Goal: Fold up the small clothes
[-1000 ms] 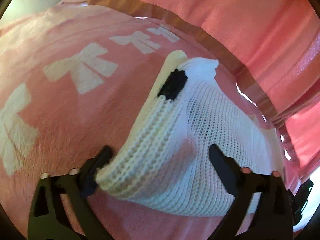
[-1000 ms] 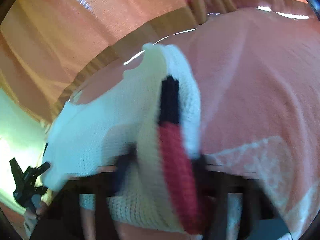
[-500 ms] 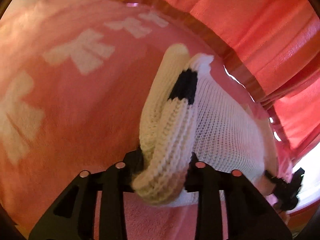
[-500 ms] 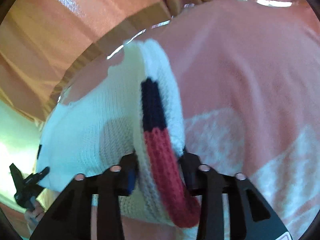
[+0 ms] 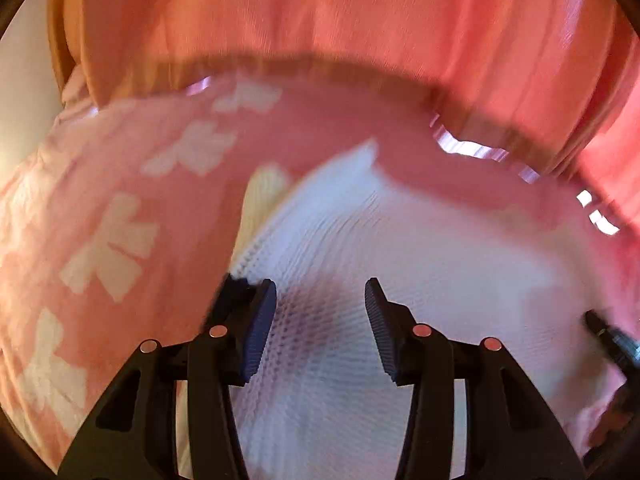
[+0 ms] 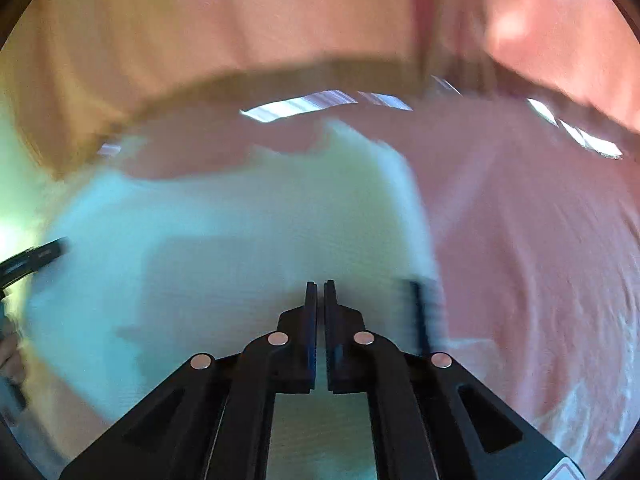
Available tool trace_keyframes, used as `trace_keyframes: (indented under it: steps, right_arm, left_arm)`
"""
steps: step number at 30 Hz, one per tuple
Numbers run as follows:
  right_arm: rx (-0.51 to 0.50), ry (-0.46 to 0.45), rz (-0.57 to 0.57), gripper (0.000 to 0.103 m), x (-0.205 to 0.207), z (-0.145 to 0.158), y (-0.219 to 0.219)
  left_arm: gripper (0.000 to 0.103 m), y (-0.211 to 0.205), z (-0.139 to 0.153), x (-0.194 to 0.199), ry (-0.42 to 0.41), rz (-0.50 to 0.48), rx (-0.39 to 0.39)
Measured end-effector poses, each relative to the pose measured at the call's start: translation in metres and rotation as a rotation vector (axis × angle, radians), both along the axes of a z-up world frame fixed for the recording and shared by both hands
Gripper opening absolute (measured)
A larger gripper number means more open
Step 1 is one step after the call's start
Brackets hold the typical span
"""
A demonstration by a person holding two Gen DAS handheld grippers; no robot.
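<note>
A small white knit garment [image 5: 420, 264] lies flat on a pink blanket; it also shows in the right wrist view [image 6: 240, 240]. Both views are motion-blurred. My left gripper [image 5: 320, 316] is open and empty, its jaws apart just above the garment's near left edge. My right gripper [image 6: 319, 300] is shut with nothing between its fingers, above the garment's near right part. A dark stripe [image 6: 418, 312] of the garment's trim shows beside the right fingers. The other gripper's tip shows at the edge of each view.
The pink blanket [image 5: 120, 184] with white bow shapes covers the surface, also in the right wrist view [image 6: 540, 240]. Pink-orange curtains [image 5: 360, 20] hang behind the far edge. A pale wall [image 5: 24, 80] is at the far left.
Both grippers have let go of the garment edges they held half a second ago. The garment now lies flat. The left jaws opened; the right jaws closed empty. Both views tilted up.
</note>
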State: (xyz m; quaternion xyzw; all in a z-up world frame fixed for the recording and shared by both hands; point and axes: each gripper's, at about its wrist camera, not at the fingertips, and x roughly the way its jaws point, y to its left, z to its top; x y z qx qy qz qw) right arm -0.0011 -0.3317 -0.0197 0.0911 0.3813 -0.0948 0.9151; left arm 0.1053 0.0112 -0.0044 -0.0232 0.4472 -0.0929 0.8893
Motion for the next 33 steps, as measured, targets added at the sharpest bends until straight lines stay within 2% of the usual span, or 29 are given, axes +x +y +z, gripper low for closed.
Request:
trace_keyframes:
  steps: [1, 2, 4, 7, 10, 14, 16, 17, 19, 21, 25, 26, 27, 29, 30, 33]
  right_arm:
    - [0.085, -0.021, -0.002, 0.000, -0.002, -0.002, -0.019]
    - [0.121, -0.029, -0.031, 0.000, -0.004, 0.002, -0.026]
    - [0.088, -0.069, -0.078, 0.000, -0.015, 0.019, -0.028]
    - [0.134, -0.083, 0.014, 0.000, -0.018, 0.024, -0.008]
    - [0.138, -0.069, 0.115, 0.000, -0.011, 0.020, 0.026]
    - [0.147, -0.046, 0.270, 0.000, 0.014, 0.018, 0.094]
    - [0.100, -0.027, 0.346, 0.000, 0.031, 0.013, 0.128]
    - [0.071, -0.015, 0.350, 0.000, 0.036, 0.010, 0.139]
    - [0.031, -0.007, 0.320, 0.000, 0.043, 0.005, 0.134]
    - [0.083, -0.020, 0.258, 0.000, 0.044, 0.007, 0.104]
    - [0.092, -0.033, 0.073, 0.000, 0.019, 0.018, 0.028]
    - [0.035, -0.018, -0.011, 0.000, 0.008, 0.021, 0.008]
    - [0.011, -0.018, -0.041, 0.000, 0.001, 0.022, -0.006]
    - [0.082, -0.027, -0.088, 0.000, -0.015, 0.021, -0.037]
    - [0.064, -0.012, -0.147, 0.000, -0.022, 0.022, -0.045]
    - [0.090, -0.048, -0.116, 0.002, -0.032, 0.034, -0.033]
  left_arm:
    - [0.043, 0.005, -0.006, 0.000, -0.015, 0.002, -0.019]
    - [0.043, 0.009, -0.005, -0.003, -0.033, -0.002, -0.024]
    - [0.043, 0.010, -0.002, -0.006, -0.028, -0.003, -0.034]
    - [0.043, 0.010, -0.003, -0.006, -0.024, 0.012, -0.048]
    - [0.043, 0.008, -0.004, -0.006, -0.034, 0.016, -0.035]
    - [0.043, 0.006, -0.004, -0.006, -0.041, 0.017, -0.026]
    - [0.043, 0.005, -0.005, -0.006, -0.044, 0.012, -0.015]
    - [0.043, 0.005, -0.004, -0.007, -0.045, 0.008, -0.010]
    - [0.044, 0.004, -0.005, -0.007, -0.048, -0.002, -0.001]
    - [0.044, 0.005, -0.004, -0.007, -0.046, -0.011, -0.006]
    - [0.044, 0.006, -0.004, -0.007, -0.043, -0.021, -0.013]
    - [0.044, 0.006, -0.004, -0.007, -0.040, -0.018, -0.016]
    - [0.044, 0.007, -0.003, -0.007, -0.035, -0.015, -0.022]
    - [0.044, 0.007, -0.003, -0.007, -0.032, -0.016, -0.029]
    - [0.044, 0.007, -0.003, -0.007, -0.033, -0.016, -0.029]
    - [0.044, 0.010, -0.001, -0.008, -0.031, -0.008, -0.055]
